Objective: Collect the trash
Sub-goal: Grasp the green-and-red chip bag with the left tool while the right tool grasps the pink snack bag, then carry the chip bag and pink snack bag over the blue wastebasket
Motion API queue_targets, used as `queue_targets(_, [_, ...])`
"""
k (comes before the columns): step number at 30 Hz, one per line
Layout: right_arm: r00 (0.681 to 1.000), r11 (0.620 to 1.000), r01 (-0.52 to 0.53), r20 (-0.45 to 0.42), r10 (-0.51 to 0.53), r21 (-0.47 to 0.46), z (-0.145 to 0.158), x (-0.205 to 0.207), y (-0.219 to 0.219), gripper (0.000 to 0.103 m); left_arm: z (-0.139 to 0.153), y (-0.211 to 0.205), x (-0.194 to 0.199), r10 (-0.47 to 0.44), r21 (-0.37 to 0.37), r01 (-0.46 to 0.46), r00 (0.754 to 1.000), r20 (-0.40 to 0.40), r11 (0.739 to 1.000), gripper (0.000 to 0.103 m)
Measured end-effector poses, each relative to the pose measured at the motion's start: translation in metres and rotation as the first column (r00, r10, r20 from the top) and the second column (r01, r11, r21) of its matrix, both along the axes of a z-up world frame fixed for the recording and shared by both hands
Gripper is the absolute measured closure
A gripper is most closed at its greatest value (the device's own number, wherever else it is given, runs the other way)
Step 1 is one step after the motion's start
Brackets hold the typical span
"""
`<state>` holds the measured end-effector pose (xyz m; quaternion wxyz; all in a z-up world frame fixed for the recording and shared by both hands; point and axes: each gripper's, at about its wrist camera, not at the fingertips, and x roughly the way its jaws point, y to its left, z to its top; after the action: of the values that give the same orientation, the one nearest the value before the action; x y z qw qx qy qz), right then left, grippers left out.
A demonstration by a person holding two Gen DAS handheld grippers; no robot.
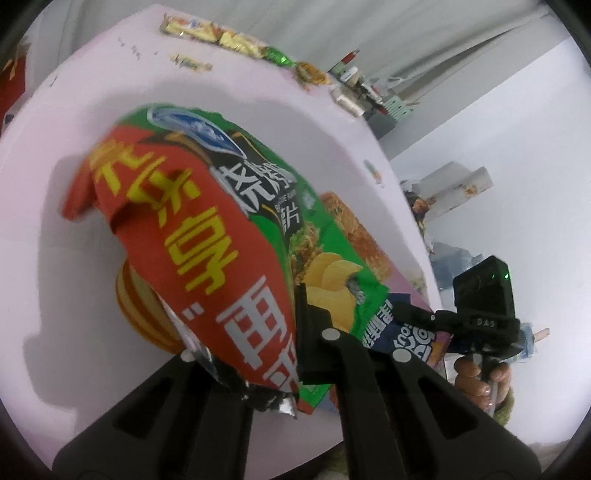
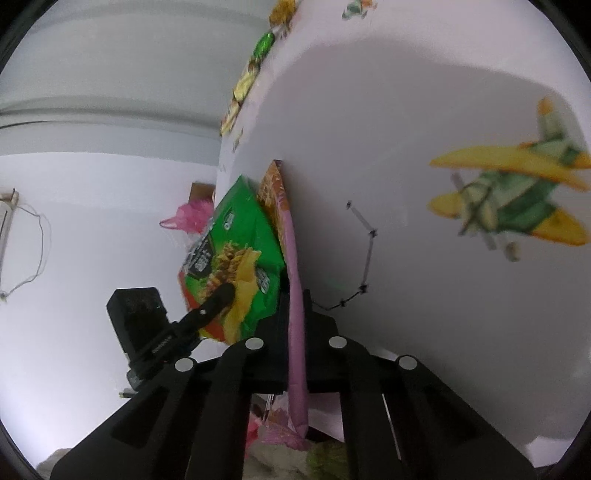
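In the left wrist view a crumpled green and red chip bag (image 1: 207,221) fills the middle, and my left gripper (image 1: 280,332) is shut on its lower end, lifting it over the pink table (image 1: 55,240). Behind it lies a pink snack wrapper (image 1: 354,229) with a biscuit picture; my right gripper (image 1: 413,314) pinches its near end. The right wrist view shows that pink wrapper (image 2: 293,258) edge-on between the pads of the right gripper (image 2: 295,306), which is shut on it. The chip bag (image 2: 236,236) hangs just left of it with the left gripper (image 2: 225,293) clamped on it.
Several gold and yellow wrappers (image 1: 207,31) and a green candy (image 1: 277,57) line the table's far edge. A yellow striped round shape (image 1: 136,295) shows under the chip bag. The cloth carries an airplane print (image 2: 509,206). A pink plastic bag (image 2: 192,216) lies beyond the table's edge.
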<state>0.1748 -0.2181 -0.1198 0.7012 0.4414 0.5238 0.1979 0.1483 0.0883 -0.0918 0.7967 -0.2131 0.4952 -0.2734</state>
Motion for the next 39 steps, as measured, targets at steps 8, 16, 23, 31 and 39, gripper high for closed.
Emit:
queue_targets(8, [0.992, 0.994, 0.105, 0.072, -0.102, -0.034, 0.023, -0.016, -0.037, 0.099, 0.030, -0.018, -0.001, -0.034, -0.039, 0.037, 0.996, 0.084, 0.999, 0.103])
queue_targets(16, [0.968, 0.975, 0.220, 0.129, -0.214, -0.038, 0.041, -0.039, -0.080, 0.099, 0.055, -0.034, -0.001, -0.065, -0.065, 0.076, 0.986, 0.155, 0.995, 0.103])
queue_targets(23, [0.941, 0.953, 0.301, 0.171, -0.293, -0.025, 0.053, -0.057, -0.110, 0.099, 0.068, -0.045, -0.003, -0.088, -0.062, 0.102, 0.976, 0.197, 0.993, 0.103])
queue_targets(31, [0.909, 0.930, 0.368, 0.208, -0.360, 0.001, 0.059, -0.074, -0.133, 0.099, 0.081, -0.063, -0.009, -0.139, -0.025, 0.150, 0.958, 0.250, 0.988, 0.103])
queue_targets(39, [0.877, 0.905, 0.423, 0.237, -0.419, 0.035, 0.062, -0.090, -0.154, 0.099, 0.093, -0.096, -0.014, -0.219, 0.025, 0.222, 0.928, 0.302, 0.975, 0.103])
